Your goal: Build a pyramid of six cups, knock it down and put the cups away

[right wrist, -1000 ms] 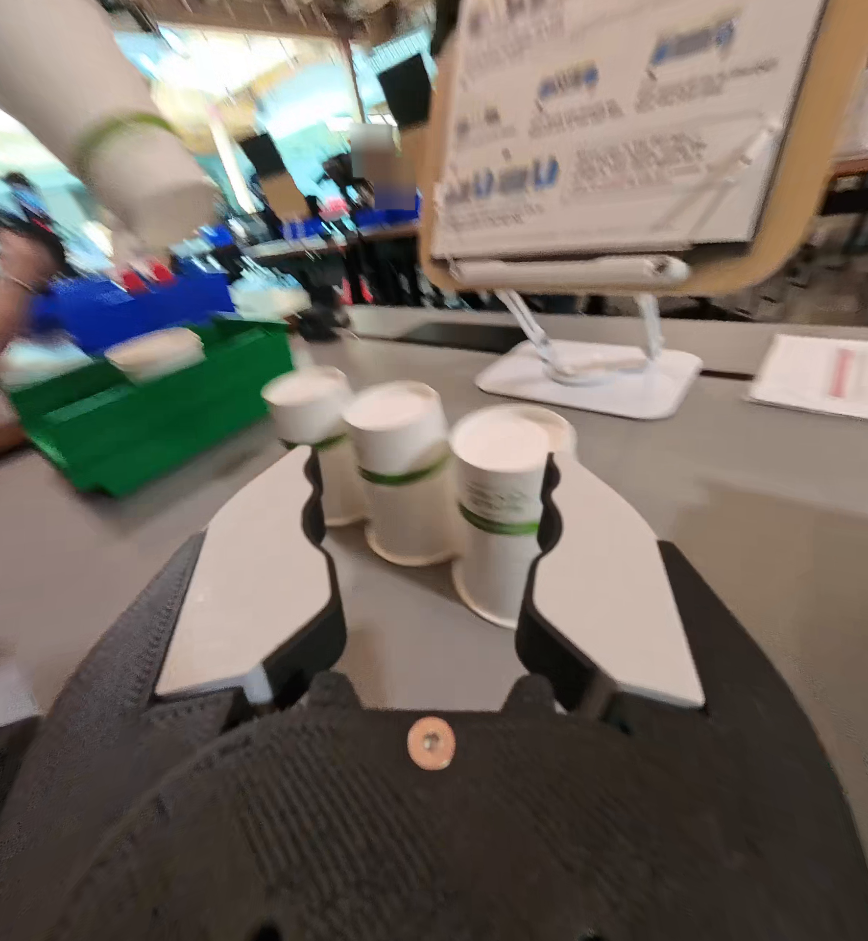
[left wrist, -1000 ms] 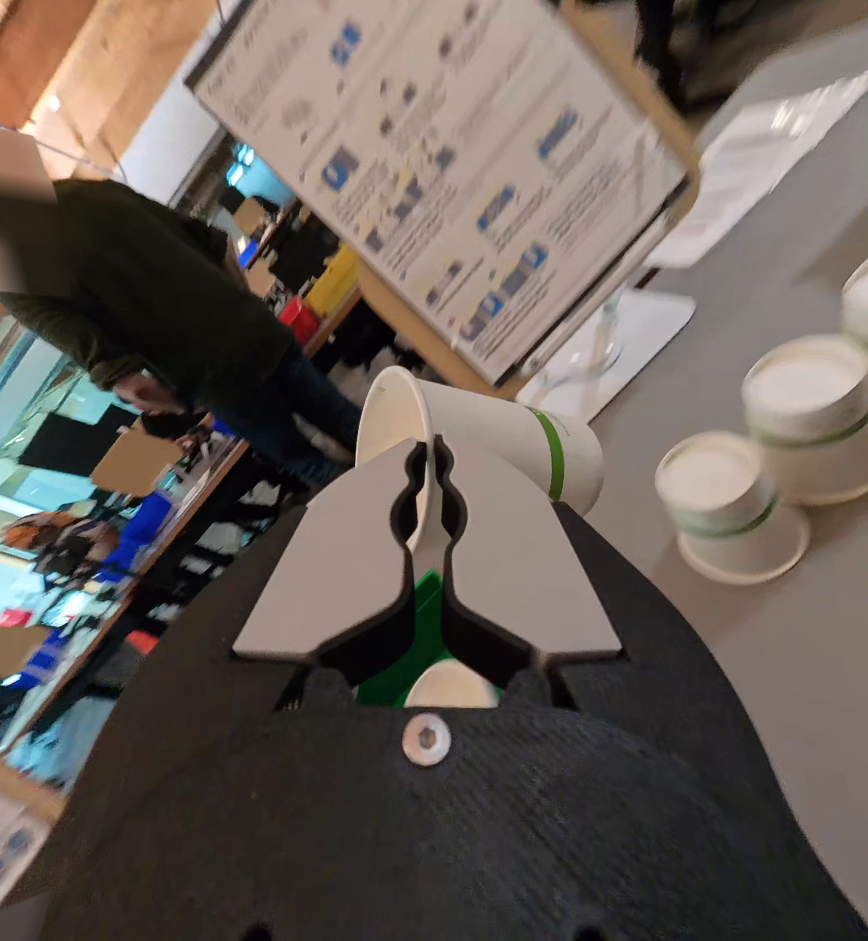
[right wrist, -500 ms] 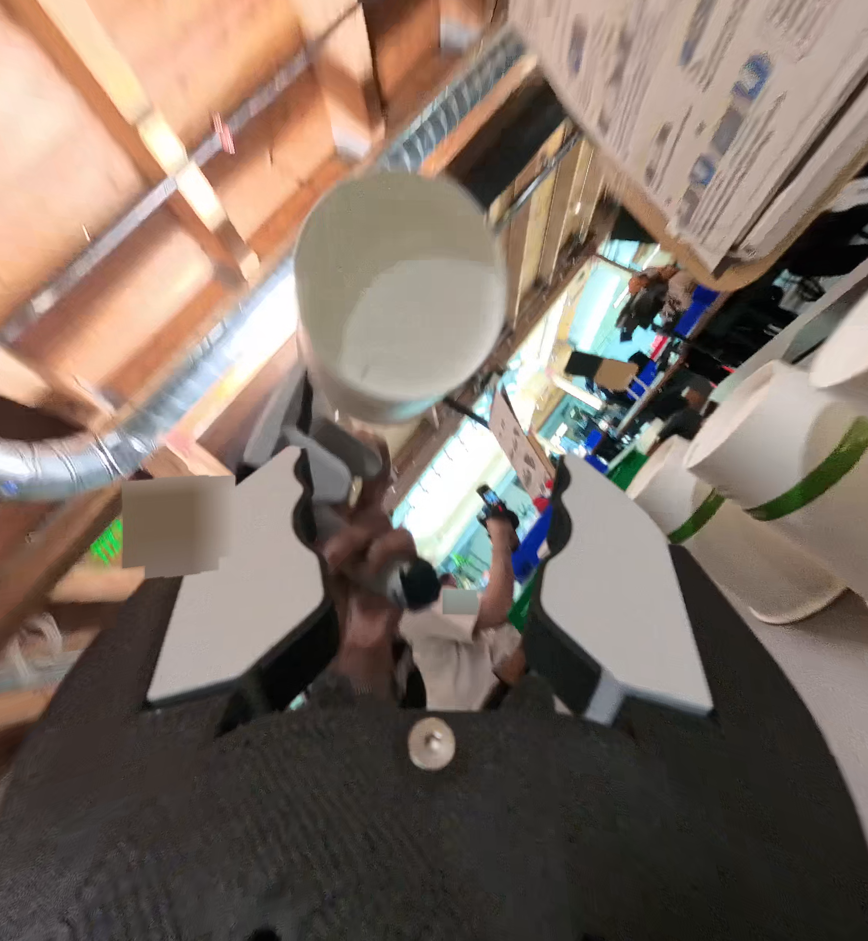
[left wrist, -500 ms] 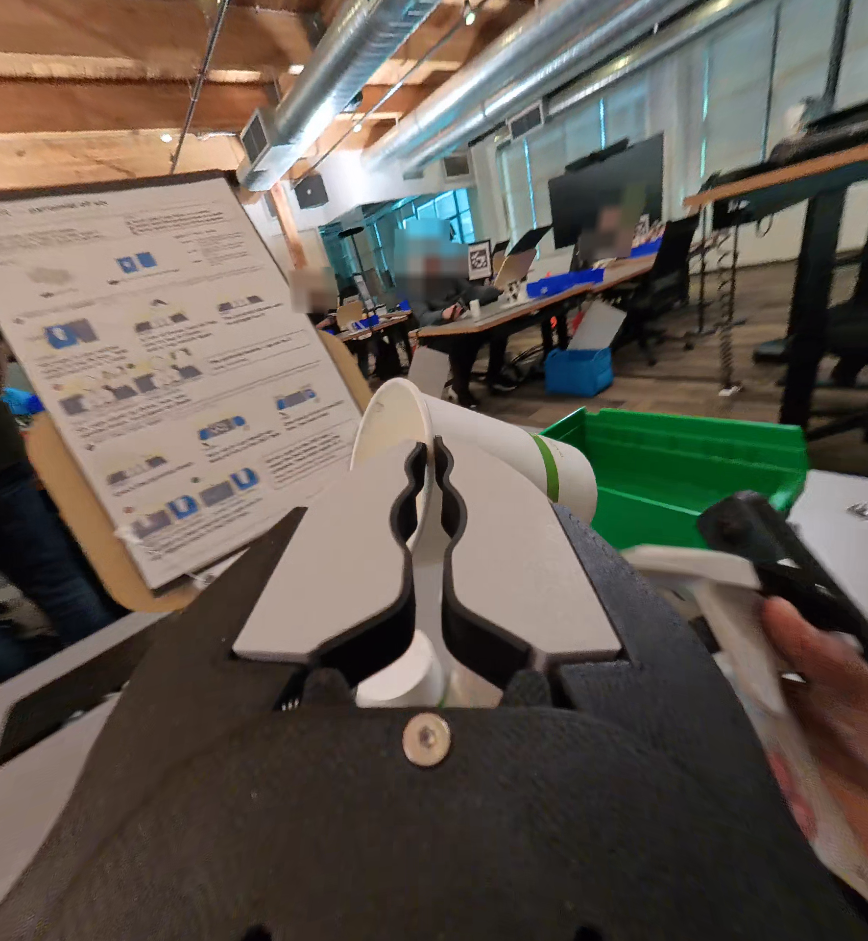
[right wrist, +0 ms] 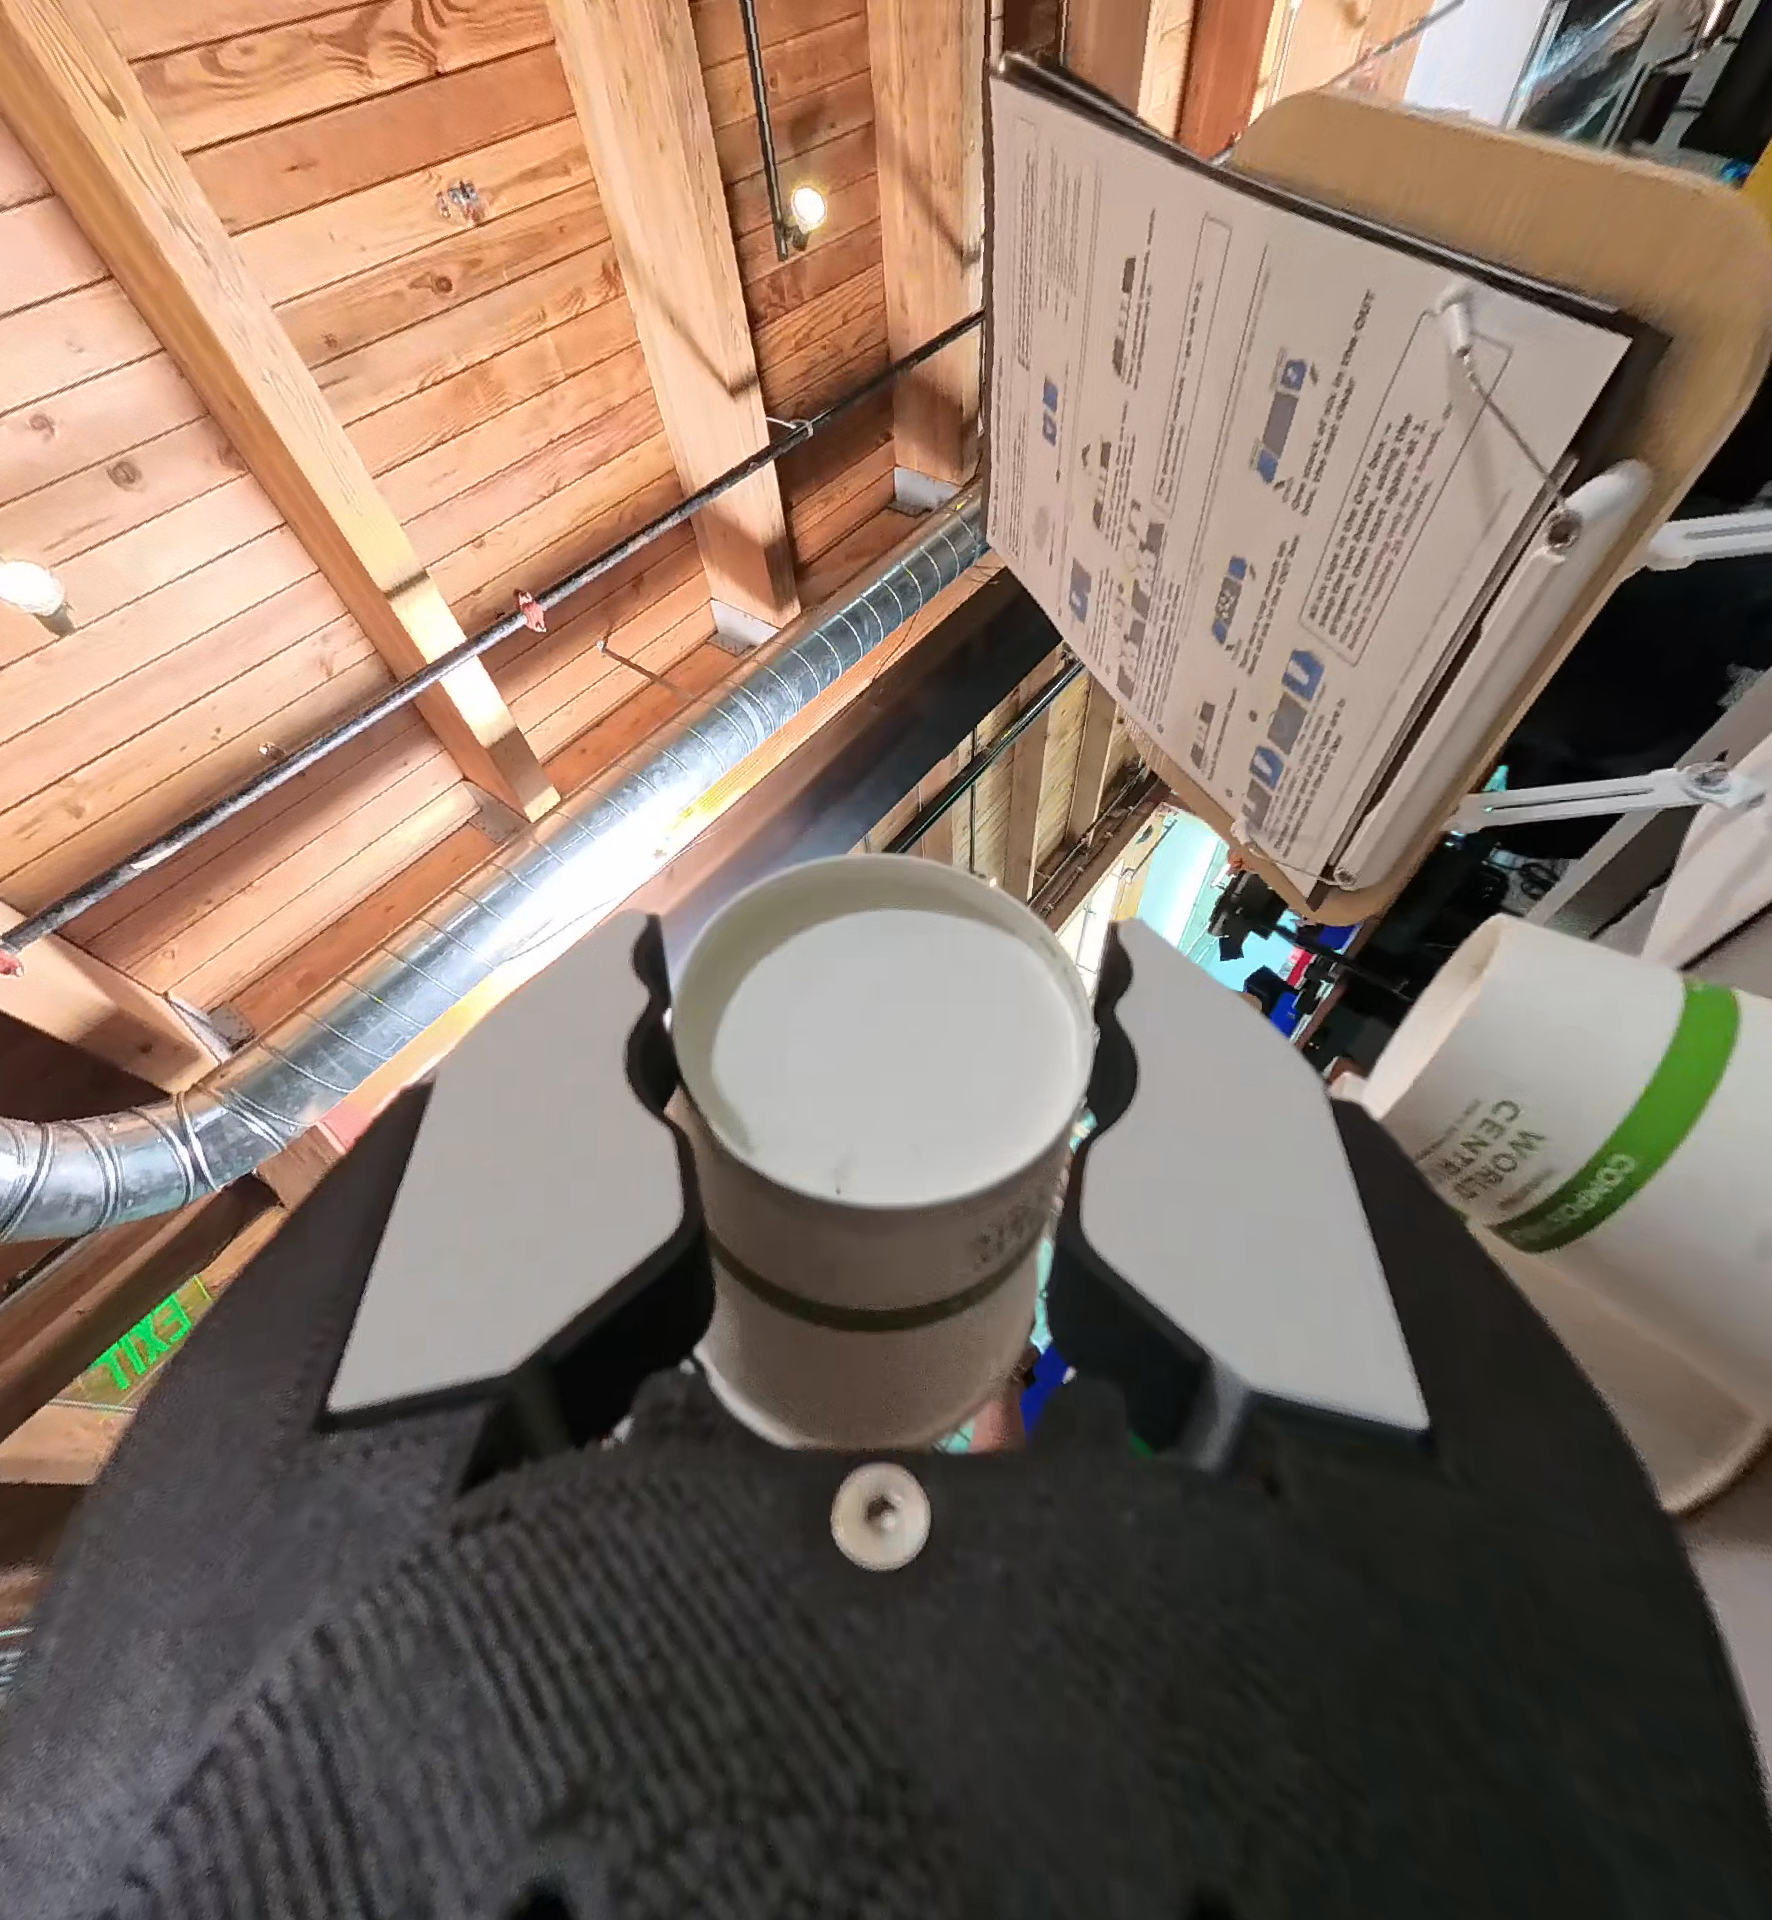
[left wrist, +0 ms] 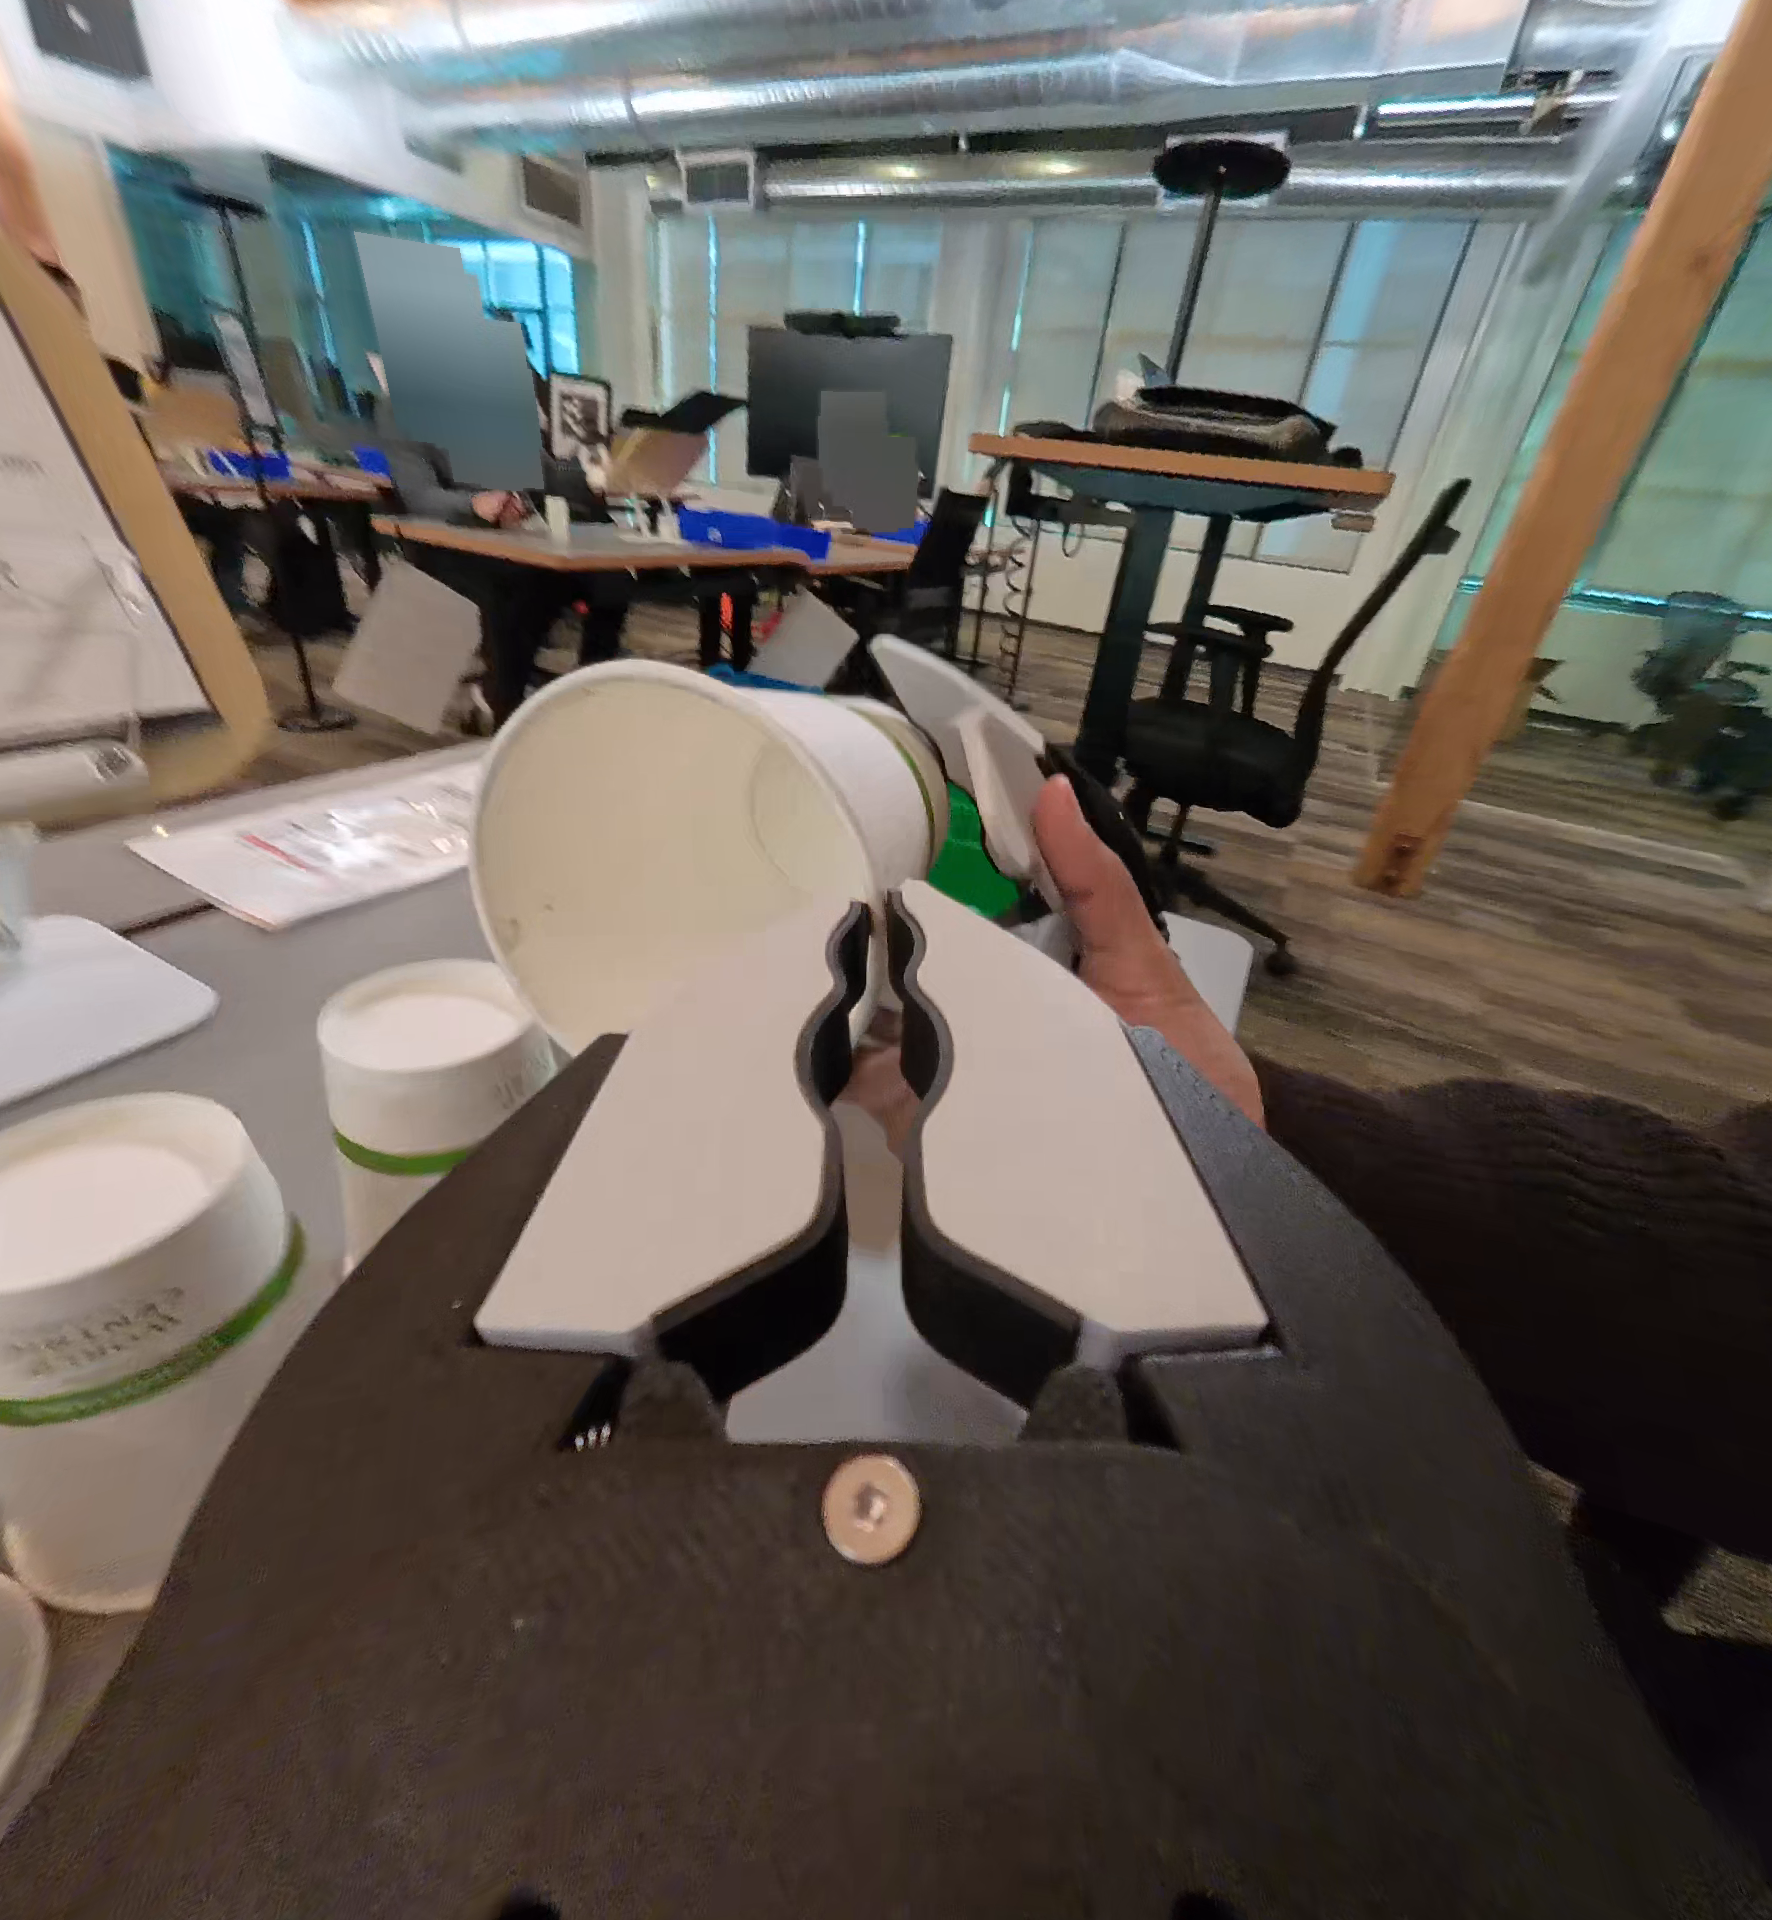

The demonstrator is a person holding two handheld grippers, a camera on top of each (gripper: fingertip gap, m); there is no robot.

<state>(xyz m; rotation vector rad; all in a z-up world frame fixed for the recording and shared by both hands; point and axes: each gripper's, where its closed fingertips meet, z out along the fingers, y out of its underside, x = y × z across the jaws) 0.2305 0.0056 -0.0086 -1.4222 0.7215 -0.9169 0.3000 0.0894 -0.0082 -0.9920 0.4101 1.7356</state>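
My left tool point(left wrist: 877, 914) is nearly closed, pinching the rim of a white paper cup point(left wrist: 674, 831) with a green band; the cup lies on its side in the air, mouth toward my camera. Beyond its base I see the other tool and a hand point(left wrist: 1121, 935) gripping it. Below, to my left, two more cups point(left wrist: 113, 1309) stand upside down on the grey surface point(left wrist: 238, 1039), near a white stand base point(left wrist: 51, 1008).

My right tool point(right wrist: 877, 997) is spread wide around the same cup point(right wrist: 877, 1132), base facing me; I cannot tell whether the fingers point(right wrist: 529, 1174) touch its wall. This view tilts up toward a wooden ceiling point(right wrist: 342, 312) and a clipboard point(right wrist: 1277, 499). An upturned cup point(right wrist: 1588, 1174) sits at the right.
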